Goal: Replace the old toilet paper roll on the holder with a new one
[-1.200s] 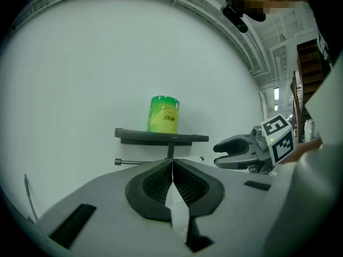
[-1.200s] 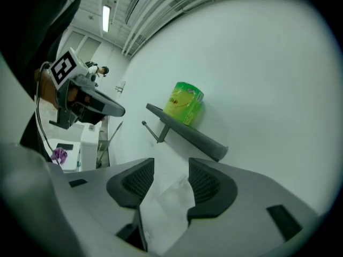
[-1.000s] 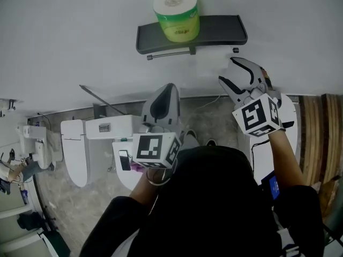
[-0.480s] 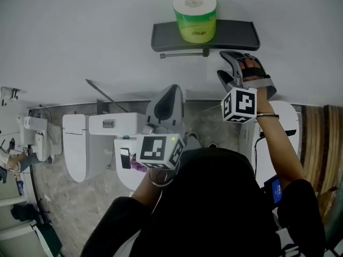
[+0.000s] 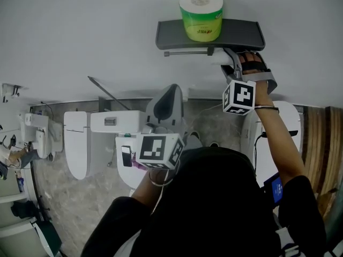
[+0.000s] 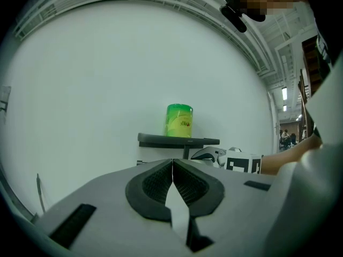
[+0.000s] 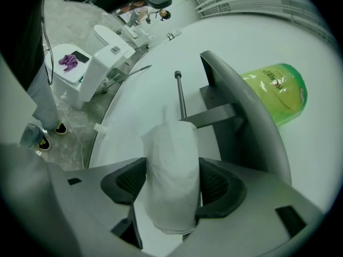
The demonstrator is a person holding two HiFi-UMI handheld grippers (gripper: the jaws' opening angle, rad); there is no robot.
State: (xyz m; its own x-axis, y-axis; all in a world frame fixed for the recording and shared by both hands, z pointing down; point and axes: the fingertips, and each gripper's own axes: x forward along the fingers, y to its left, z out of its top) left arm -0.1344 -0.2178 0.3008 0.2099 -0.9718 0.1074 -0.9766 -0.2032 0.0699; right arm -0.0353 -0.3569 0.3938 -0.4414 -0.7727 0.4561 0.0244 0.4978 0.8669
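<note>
**Old roll**: thin and white, lying lengthwise between the fingers of the right gripper. Its long axis is running the same way the fingers are pointing. The jaws have just been opening and are standing wide, with one pad lying along each flank of the roll. No squeeze is showing, so I am judging it bracketed, not gripped.

**Bar**: carrying on straight ahead of the fingertips, out of the roll's far end, past the bracket. The roll is looking free to slide off only back toward the hand.

**Holder shelf**: lying just above the fingers.

**New roll**: green-wrapped, standing upright on that shelf, above and left of the fingers.

**Left gripper**: jaws resting together on nothing and hanging well back from the holder, so the right hand is sitting far nearer.
</note>
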